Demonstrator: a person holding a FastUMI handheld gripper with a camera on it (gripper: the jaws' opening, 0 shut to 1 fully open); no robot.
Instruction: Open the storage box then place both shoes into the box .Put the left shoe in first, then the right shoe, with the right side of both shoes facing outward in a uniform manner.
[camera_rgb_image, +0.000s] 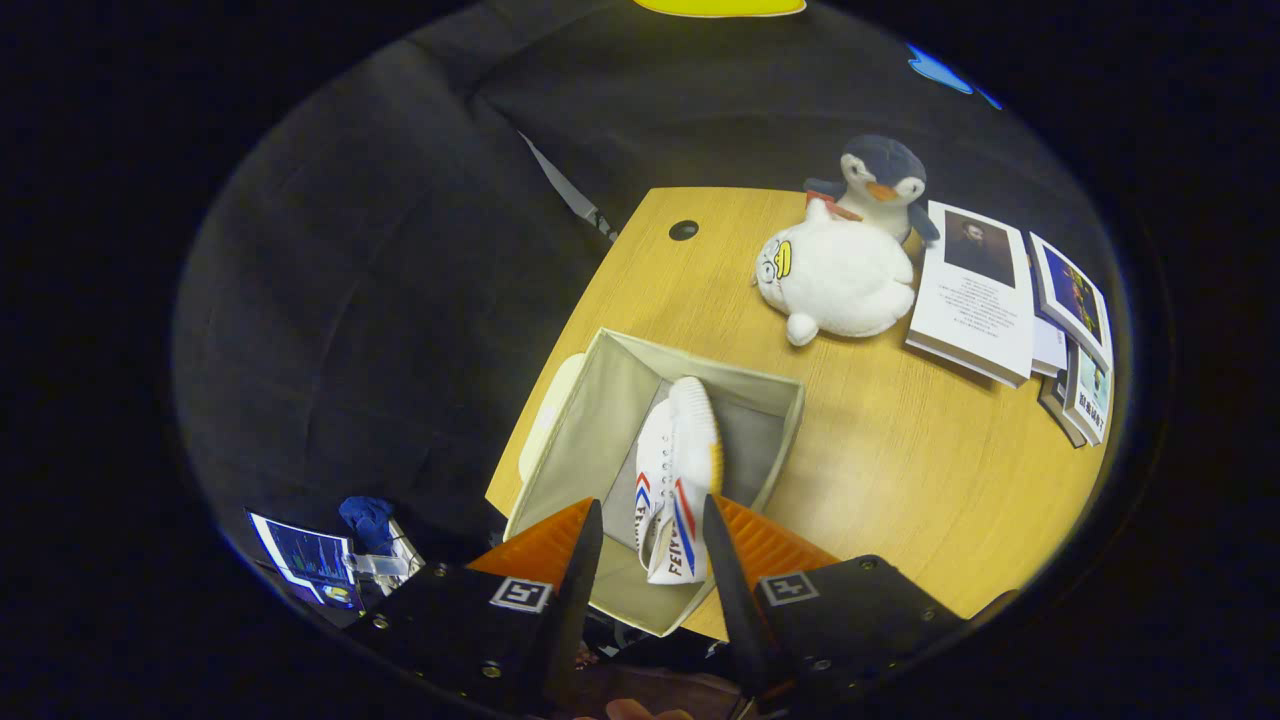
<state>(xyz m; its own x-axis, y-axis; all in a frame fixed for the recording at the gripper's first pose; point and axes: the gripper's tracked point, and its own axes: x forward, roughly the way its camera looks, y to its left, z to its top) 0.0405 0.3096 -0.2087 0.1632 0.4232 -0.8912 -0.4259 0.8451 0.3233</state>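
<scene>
Below, the gripper (650, 520) hangs over the open storage box (770, 430) on the table (900, 470), fingers spread around the shoe (678, 470) without clearly pinching it; plush toys (835, 275) at one o'clock.

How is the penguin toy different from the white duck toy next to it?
The penguin toy is dark blue with a white face; the white duck toy is almost all white. The penguin toy sits upright, the duck toy lies on its side. The duck toy looks bigger and lies nearer the storage box. Both are plush, touching, on the table, far beyond the open gripper.
</scene>
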